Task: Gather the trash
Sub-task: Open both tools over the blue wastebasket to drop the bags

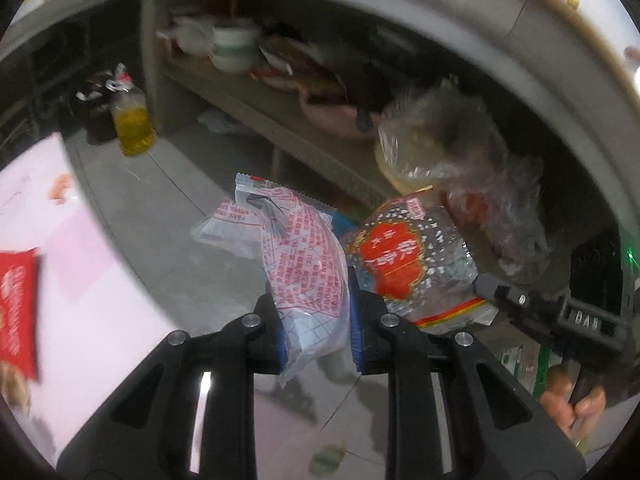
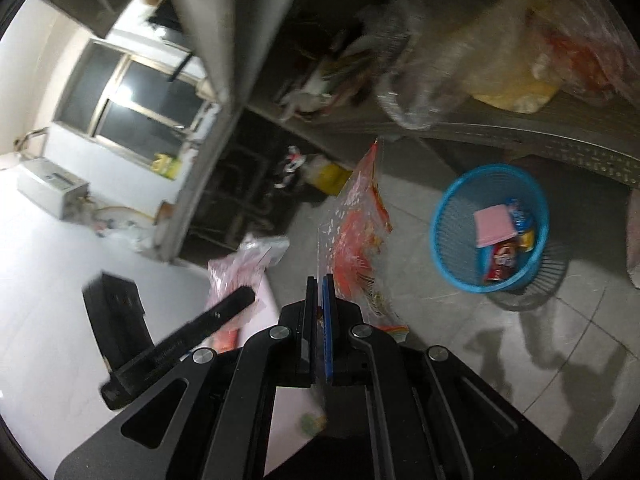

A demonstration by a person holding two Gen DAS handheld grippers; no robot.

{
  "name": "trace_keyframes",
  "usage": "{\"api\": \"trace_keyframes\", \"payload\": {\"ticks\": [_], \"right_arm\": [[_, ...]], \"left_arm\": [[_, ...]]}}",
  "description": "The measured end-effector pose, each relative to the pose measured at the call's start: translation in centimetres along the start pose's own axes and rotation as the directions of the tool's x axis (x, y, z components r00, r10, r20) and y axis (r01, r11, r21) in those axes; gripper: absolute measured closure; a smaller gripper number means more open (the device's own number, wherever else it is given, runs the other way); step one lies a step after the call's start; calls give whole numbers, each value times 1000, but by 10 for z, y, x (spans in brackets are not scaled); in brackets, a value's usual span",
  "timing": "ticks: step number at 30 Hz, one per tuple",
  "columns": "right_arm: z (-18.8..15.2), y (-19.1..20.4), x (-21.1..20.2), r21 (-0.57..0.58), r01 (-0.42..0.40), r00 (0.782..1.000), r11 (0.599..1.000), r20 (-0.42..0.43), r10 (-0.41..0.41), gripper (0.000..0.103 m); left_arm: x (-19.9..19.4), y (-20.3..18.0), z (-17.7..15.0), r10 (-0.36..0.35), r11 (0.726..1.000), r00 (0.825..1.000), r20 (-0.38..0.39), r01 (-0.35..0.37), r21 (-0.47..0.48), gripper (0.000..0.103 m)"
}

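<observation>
On the floor, blue basket [image 2: 440,236] holding wrappers.

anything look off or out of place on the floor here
A cooking oil bottle stands on the bare floor tiles beside a dark bottle, an odd spot next to the table leg. The blue basket sits upright with wrappers inside, nothing spilled around it. Both tools hold wrappers clear of the floor.
</observation>
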State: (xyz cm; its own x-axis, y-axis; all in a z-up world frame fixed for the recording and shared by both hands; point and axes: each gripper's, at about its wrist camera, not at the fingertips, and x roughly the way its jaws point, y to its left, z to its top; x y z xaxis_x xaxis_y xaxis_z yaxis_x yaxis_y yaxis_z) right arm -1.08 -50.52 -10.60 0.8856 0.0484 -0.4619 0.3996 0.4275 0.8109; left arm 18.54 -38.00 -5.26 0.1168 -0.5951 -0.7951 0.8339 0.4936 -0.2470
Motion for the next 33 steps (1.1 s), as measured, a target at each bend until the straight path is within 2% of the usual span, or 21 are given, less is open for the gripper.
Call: {"api": "trace_keyframes", "payload": {"ticks": [5,11,17,19,21,23,24,25,27,29,31,33], "right_arm": [[10,-40,41,30,66,998,997,-21,-65,100],[28,-100,122,77,144,988,987,-68,-139,100],[40,-133,193,93,171,982,981,-91,-163,100],[41,-141,218,59,229,971,972,-79,-225,100],[39,-155,244,63,255,963,965,-105,-247,99],[31,-174,272,63,312,941,948,-156,-299,98],[25,-185,285,61,343,923,937,-204,-325,97],[21,-192,291,65,356,914,932,-234,-332,97],[15,-199,287,70,355,914,932,-237,-330,94],[13,-200,271,65,352,921,934,-202,-333,76],[12,-197,252,56,350,927,935,-162,-337,71],[11,-191,229,44,340,935,939,-128,-332,71]], "left_arm": [[77,2,17,19,1000,990,-138,-22,-17,82],[131,12,33,76,997,978,-193,-77,2,82],[149,24,42,100,995,972,-211,-101,3,82],[151,25,43,110,994,971,-213,-110,12,82],[155,26,44,122,993,968,-217,-120,21,82],[159,27,45,122,992,967,-222,-121,18,82],[161,27,46,121,993,967,-225,-121,16,82],[162,27,47,118,993,967,-227,-118,15,82],[166,25,48,120,993,966,-228,-116,28,81],[170,22,48,125,992,965,-229,-117,47,81],[176,20,48,121,993,963,-239,-112,48,81],[184,19,49,104,995,960,-260,-99,32,81]]}}
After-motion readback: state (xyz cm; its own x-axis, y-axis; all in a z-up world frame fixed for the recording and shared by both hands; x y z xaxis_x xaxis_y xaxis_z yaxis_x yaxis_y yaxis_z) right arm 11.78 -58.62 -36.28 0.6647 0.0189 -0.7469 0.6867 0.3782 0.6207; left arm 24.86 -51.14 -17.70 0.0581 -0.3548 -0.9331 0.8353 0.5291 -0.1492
